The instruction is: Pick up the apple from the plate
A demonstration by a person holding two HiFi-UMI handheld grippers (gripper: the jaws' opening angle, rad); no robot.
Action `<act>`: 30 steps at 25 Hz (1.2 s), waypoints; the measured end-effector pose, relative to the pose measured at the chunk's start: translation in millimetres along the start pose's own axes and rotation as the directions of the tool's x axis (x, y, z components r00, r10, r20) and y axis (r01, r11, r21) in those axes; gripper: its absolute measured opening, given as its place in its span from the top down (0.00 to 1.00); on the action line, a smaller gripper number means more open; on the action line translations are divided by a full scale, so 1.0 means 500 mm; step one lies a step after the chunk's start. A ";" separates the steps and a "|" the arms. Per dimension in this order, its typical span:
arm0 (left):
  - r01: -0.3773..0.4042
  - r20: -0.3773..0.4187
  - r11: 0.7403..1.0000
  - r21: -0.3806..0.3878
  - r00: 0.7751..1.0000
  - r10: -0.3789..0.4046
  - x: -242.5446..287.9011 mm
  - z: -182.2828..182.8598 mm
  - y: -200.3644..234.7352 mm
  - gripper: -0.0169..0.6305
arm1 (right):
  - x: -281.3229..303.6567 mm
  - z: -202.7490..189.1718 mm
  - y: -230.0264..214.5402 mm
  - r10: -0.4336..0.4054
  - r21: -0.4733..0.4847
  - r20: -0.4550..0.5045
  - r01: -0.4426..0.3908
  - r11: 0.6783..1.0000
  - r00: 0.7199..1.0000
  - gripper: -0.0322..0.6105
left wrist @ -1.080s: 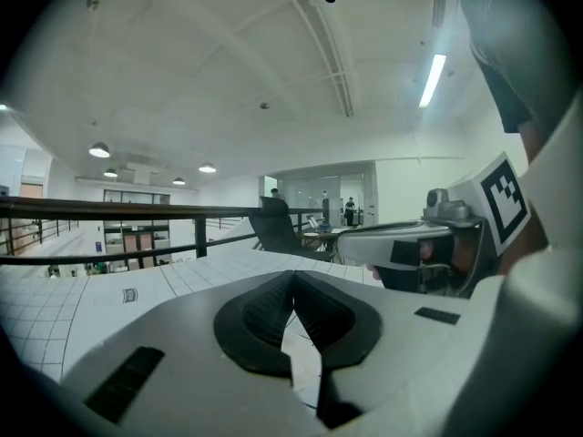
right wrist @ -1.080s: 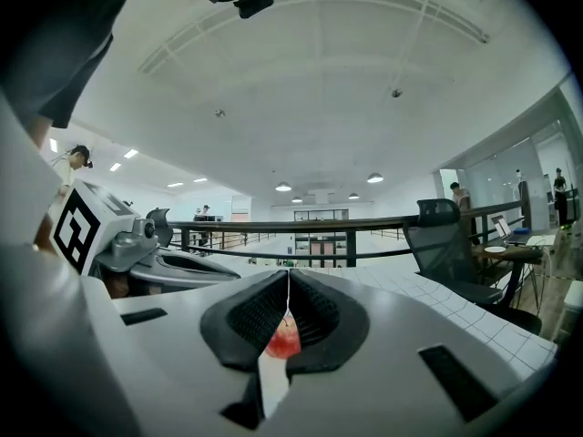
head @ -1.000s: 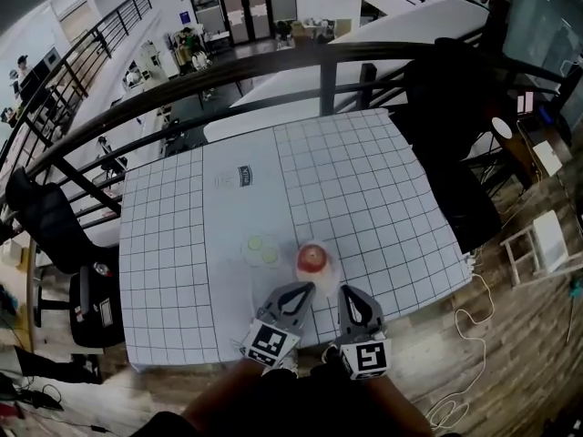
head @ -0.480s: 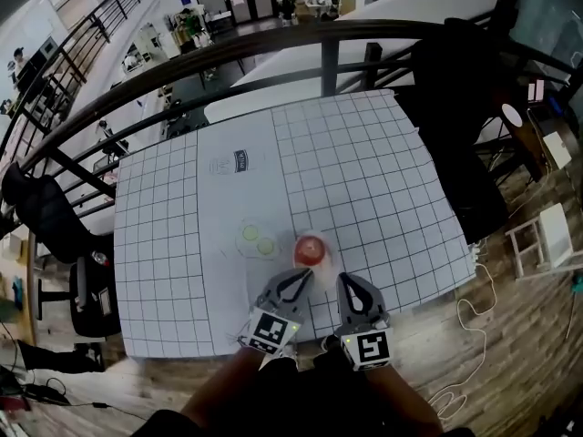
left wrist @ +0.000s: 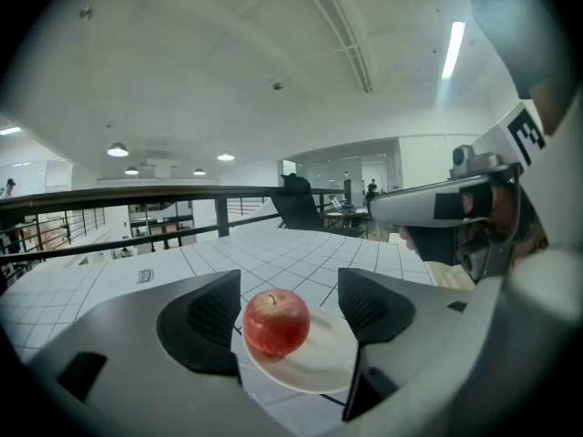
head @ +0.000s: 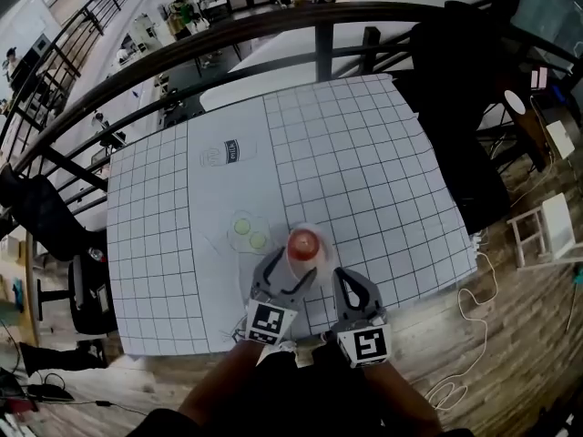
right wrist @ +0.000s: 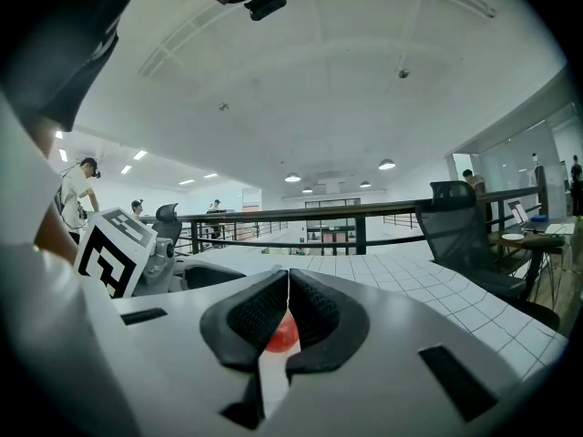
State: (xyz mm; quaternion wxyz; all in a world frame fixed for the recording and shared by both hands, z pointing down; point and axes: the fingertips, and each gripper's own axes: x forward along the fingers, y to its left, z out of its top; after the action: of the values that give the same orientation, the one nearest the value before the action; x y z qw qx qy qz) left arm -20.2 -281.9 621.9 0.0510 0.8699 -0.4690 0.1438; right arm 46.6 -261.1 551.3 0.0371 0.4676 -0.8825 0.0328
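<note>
The apple (left wrist: 276, 320) sits on the plate (left wrist: 319, 367) by the worktop's (head: 346, 171) near edge. The left gripper (head: 290, 273) has just been opening: its fingers (left wrist: 208, 319) stand wide apart, one on each side of the apple, clear of it. The right gripper's (right wrist: 288, 285) fingers (right wrist: 260, 312) are pressed together, holding nothing.

White table (head: 364, 171) with black grid lines, pushed up to a black metal railing (head: 273, 42) on a mezzanine. Lower level (head: 173, 35) beyond the railing, with desks and equipment. Wood plank floor (head: 510, 335). Black office chair (head: 46, 226) left of the table, black mesh chair (head: 455, 107) right, small white stool (head: 553, 226) further right. White vaulted ceiling (left wrist: 228, 62), round lamps (left wrist: 117, 150), one strip light (left wrist: 453, 48).
</note>
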 end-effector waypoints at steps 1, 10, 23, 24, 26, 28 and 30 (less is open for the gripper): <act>-0.009 -0.013 1.000 -0.003 1.000 0.009 0.006 -0.008 0.006 0.45 | -0.001 -0.001 -0.002 -0.003 0.004 -0.001 0.003 1.000 1.000 0.91; 0.022 -0.163 1.000 -0.009 0.986 -0.023 0.091 -0.109 0.022 0.33 | -0.015 -0.015 -0.008 -0.014 0.013 -0.025 0.014 1.000 1.000 0.91; 0.056 -0.252 0.998 0.013 0.966 -0.051 0.141 -0.174 0.026 0.33 | -0.021 -0.052 -0.040 -0.043 0.021 -0.066 0.044 0.999 0.997 0.91; 0.054 -0.258 0.998 0.011 0.965 -0.050 0.143 -0.177 0.027 0.33 | -0.021 -0.056 -0.040 -0.041 0.022 -0.072 0.043 0.999 0.997 0.91; 0.051 -0.264 0.999 0.011 0.963 -0.047 0.146 -0.180 0.028 0.33 | -0.020 -0.062 -0.040 -0.041 0.027 -0.083 0.043 0.999 0.996 0.91; 0.043 -0.262 0.999 0.012 0.964 -0.038 0.148 -0.178 0.029 0.33 | -0.020 -0.066 -0.043 -0.043 0.019 -0.091 0.045 0.999 0.995 0.91; 0.035 -0.260 0.999 0.010 0.965 -0.032 0.148 -0.177 0.031 0.33 | -0.020 -0.070 -0.045 -0.045 0.003 -0.101 0.045 0.999 0.994 0.91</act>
State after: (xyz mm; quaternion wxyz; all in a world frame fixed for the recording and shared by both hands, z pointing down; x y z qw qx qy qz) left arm -12.7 -330.2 727.7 0.1083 0.8516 -0.4425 0.2593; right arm 72.4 -262.2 585.7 0.0810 0.4851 -0.8688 0.0576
